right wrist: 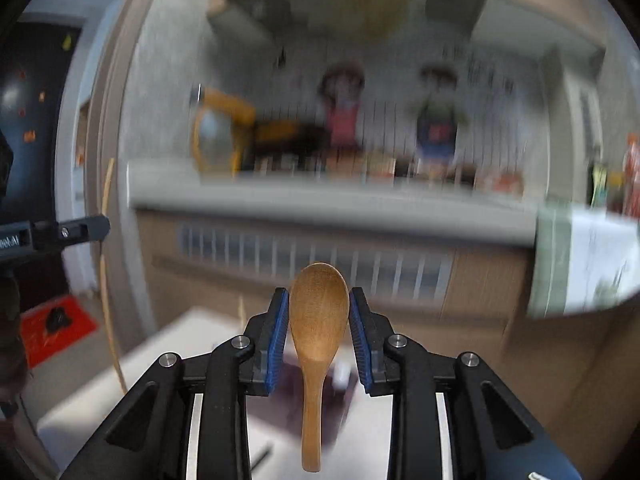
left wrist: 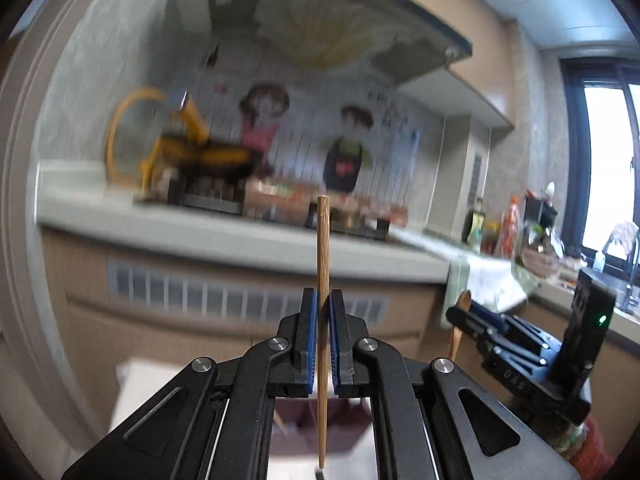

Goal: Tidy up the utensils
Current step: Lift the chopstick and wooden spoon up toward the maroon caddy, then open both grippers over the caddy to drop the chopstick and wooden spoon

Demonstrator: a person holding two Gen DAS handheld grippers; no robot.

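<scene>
- Kitchen backdrop, blurred: grey countertop (left wrist: 224, 236) against a wall with cartoon figures, a range hood overhead and a window at far right.
- My left gripper (left wrist: 323, 312) has its blue pads nearly closed on a thin, light-brown wooden chopstick (left wrist: 322, 280). The stick stands upright, gripped around mid-length, and juts well above and below the pads.
- My right gripper (right wrist: 319, 320) stands about half open with its blue pads on either side of the bowl of a small brown wooden spoon (right wrist: 318, 320). The bowl points up and the handle hangs down; the pads seem to press its edges, though I can't be sure of firm contact.
- Both utensils look light and rigid, so weight shouldn't be a concern.
- I judge the chopstick likely to pivot or slide, being smooth, round and narrow; a hold near its middle suits it.
- The spoon's curved, polished bowl is a poor seat for flat pads. I'd rather hold the handle's straight section.
</scene>
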